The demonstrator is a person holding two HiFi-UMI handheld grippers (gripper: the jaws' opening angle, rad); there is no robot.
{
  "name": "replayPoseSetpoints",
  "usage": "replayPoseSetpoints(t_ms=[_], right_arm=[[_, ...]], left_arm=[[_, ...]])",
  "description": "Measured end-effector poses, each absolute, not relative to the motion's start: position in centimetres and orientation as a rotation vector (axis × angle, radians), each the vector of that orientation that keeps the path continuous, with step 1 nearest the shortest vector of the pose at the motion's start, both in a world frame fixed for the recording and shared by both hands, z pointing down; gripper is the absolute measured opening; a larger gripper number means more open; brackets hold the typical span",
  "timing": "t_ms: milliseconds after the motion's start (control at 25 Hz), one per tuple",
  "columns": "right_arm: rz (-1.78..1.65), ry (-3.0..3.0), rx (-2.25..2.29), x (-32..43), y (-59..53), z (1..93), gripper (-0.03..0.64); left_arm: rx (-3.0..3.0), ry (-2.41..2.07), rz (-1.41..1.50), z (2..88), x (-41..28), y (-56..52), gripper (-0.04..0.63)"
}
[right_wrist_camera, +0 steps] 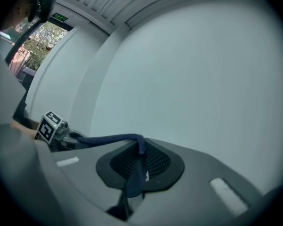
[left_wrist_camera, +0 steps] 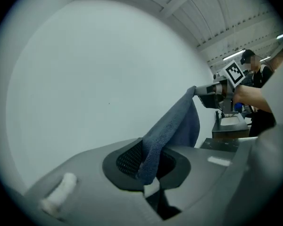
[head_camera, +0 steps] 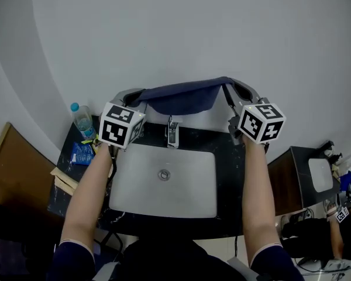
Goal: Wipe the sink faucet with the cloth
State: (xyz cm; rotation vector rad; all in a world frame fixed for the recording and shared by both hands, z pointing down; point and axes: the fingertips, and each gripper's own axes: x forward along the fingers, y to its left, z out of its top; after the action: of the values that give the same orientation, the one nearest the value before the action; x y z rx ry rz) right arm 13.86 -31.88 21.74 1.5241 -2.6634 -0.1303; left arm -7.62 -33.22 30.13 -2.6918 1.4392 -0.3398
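A dark blue cloth (head_camera: 184, 97) hangs stretched between my two grippers, above and behind the chrome faucet (head_camera: 171, 132) at the back of the white sink (head_camera: 164, 186). My left gripper (head_camera: 137, 95) is shut on the cloth's left corner (left_wrist_camera: 153, 157). My right gripper (head_camera: 228, 89) is shut on the right corner (right_wrist_camera: 134, 178). In the left gripper view the cloth (left_wrist_camera: 177, 121) runs up to the right gripper (left_wrist_camera: 212, 89). In the right gripper view it runs as a taut band (right_wrist_camera: 108, 139) toward the left gripper (right_wrist_camera: 61, 133).
A black counter (head_camera: 228, 174) surrounds the sink. A water bottle (head_camera: 82, 120) and a blue packet (head_camera: 81, 153) sit at its left end. A grey wall (head_camera: 193, 34) rises close behind. A dark side table with a white tray (head_camera: 319, 174) stands to the right.
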Motion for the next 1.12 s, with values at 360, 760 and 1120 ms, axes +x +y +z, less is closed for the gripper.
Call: replayPoseSetpoints(t_ms=[360, 760, 1120], right_arm=[[0.066, -2.640, 1.523, 14.8, -34.2, 32.7, 0.018], [0.479, -2.521, 1.305, 12.1, -34.0, 48.2, 0.018], [0.521, -2.618, 0.888, 9.0, -30.0, 49.3, 0.245]], left_arm=[[-2.600, 1.575, -0.553, 38.2, -7.2, -37.7, 0.012], [-2.916, 1.501, -0.760, 51.0, -4.1, -36.8, 0.012], [-3.206, 1.099, -0.669, 51.3, -2.0, -33.1, 0.189]])
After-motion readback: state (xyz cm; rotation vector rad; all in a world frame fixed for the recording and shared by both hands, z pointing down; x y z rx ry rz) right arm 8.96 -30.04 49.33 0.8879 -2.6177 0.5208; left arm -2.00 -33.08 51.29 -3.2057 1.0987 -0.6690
